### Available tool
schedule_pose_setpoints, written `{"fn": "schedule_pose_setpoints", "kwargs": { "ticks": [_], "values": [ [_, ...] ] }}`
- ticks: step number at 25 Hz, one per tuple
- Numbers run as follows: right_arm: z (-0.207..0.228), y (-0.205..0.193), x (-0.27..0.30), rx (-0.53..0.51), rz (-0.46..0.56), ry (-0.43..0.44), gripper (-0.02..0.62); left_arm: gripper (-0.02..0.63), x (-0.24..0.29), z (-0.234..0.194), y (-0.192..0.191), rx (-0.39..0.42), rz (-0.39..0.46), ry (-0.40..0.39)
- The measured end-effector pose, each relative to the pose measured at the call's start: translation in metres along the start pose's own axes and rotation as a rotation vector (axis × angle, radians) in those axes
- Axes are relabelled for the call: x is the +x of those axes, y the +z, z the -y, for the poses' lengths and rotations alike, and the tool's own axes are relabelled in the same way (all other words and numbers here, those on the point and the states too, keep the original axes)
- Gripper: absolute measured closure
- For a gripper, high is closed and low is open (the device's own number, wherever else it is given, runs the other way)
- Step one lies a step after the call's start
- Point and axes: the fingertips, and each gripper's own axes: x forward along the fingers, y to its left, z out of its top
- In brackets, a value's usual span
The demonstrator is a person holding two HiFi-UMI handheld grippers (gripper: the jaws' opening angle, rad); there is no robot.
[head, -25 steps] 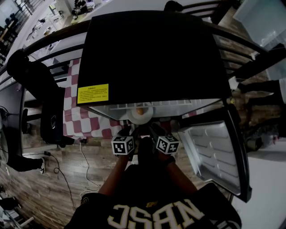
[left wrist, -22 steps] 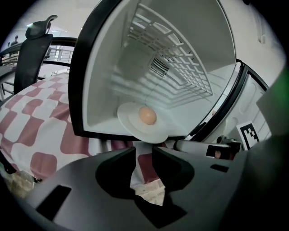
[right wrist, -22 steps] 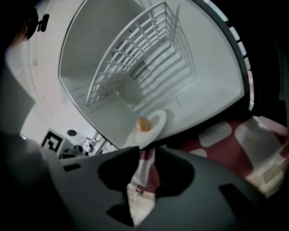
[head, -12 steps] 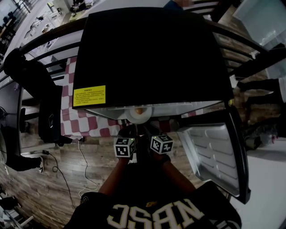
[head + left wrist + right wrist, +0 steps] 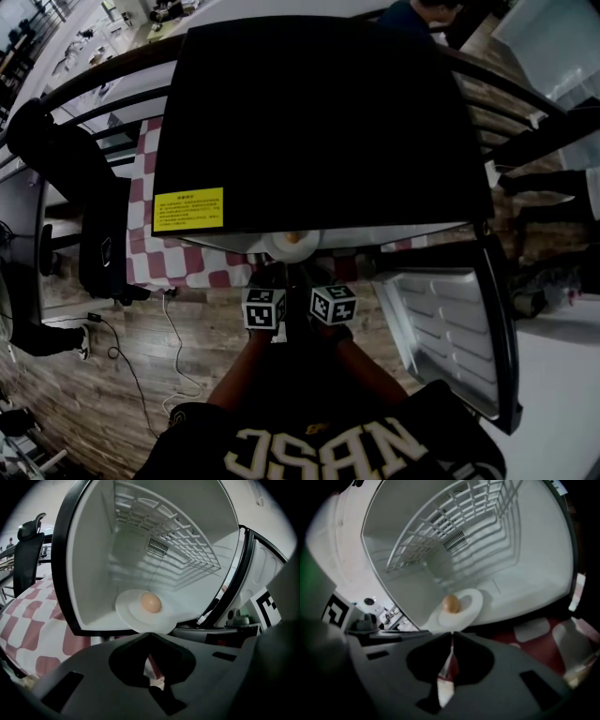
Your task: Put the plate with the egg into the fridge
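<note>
Over the last second the fingers of the left gripper [image 5: 149, 633] and the right gripper [image 5: 452, 633] have been closing and now meet on nothing, the two grippers drawn closer together. The plate [image 5: 136, 618] with the egg [image 5: 150, 603] sits at the front edge of the fridge [image 5: 89, 564] floor, its near rim just beyond both sets of fingers.

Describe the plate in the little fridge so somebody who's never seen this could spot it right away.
Start at the black mini fridge with its door swung open. On its white floor, at the front edge below the wire shelf, sits a round white plate. It is the only dish inside and carries a single brown egg.
</note>
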Motion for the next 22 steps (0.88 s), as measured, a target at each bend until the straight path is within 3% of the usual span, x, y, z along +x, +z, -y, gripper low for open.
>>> {"fn": "schedule_pose_setpoints", "kwargs": {
  "ticks": [22],
  "values": [
    [0.009, 0.036, 0.02, -0.002, 0.015, -0.019, 0.563, 0.583, 0.023, -0.008, 0.029, -0.018, 0.002, 0.03]
  ]
}}
